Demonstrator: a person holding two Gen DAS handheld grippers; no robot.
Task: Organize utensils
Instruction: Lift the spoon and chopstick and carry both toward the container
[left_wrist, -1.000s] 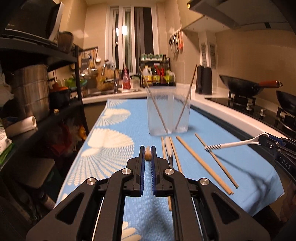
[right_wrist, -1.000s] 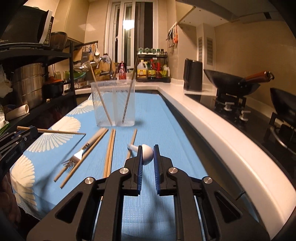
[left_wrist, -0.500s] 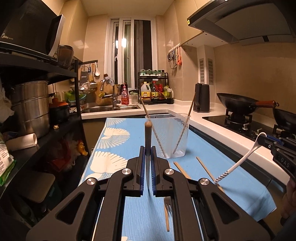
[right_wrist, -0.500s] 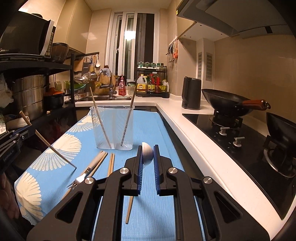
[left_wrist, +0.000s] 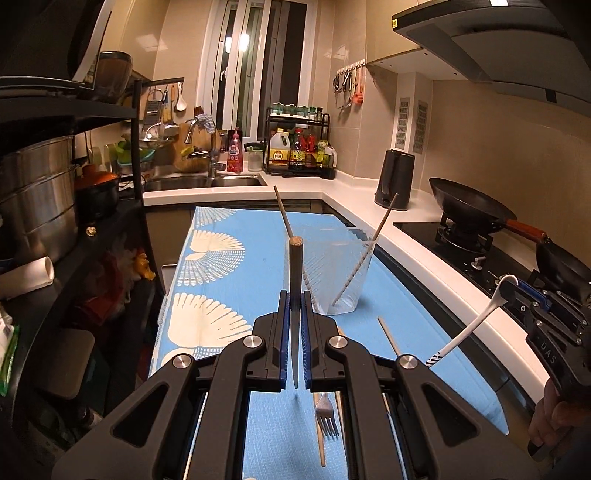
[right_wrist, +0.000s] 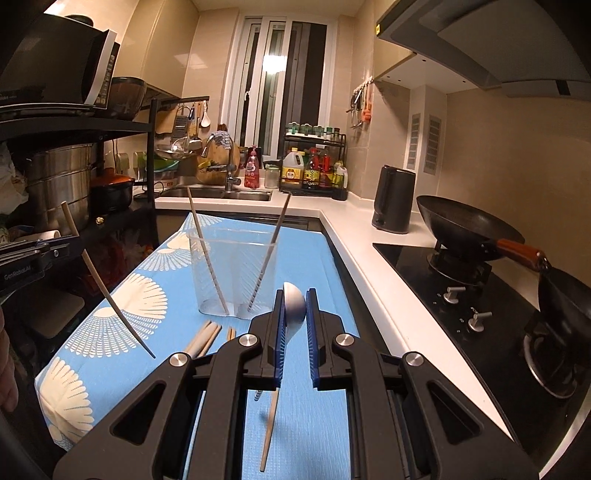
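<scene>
My left gripper (left_wrist: 294, 301) is shut on a wooden chopstick (left_wrist: 295, 266) and holds it upright above the blue cloth (left_wrist: 236, 280); it also shows in the right wrist view (right_wrist: 92, 266). My right gripper (right_wrist: 294, 306) is shut on a white spoon (right_wrist: 294, 304), bowl up; its striped handle hangs down in the left wrist view (left_wrist: 469, 332). A clear plastic cup (right_wrist: 232, 273) stands ahead with two chopsticks leaning inside. A fork (left_wrist: 325, 410) and loose chopsticks (right_wrist: 203, 338) lie on the cloth.
A white counter (right_wrist: 369, 258) and a stove with woks (right_wrist: 469, 229) run along the right. A black kettle (right_wrist: 393, 199) stands at the corner. A dark shelf rack with steel pots (left_wrist: 37, 206) is at the left, a sink (left_wrist: 199, 181) at the back.
Both grippers have risen from the cloth. The chopstick in the left and the spoon in the right swung from lying flat to hanging upright. The cup looks lower and farther.
</scene>
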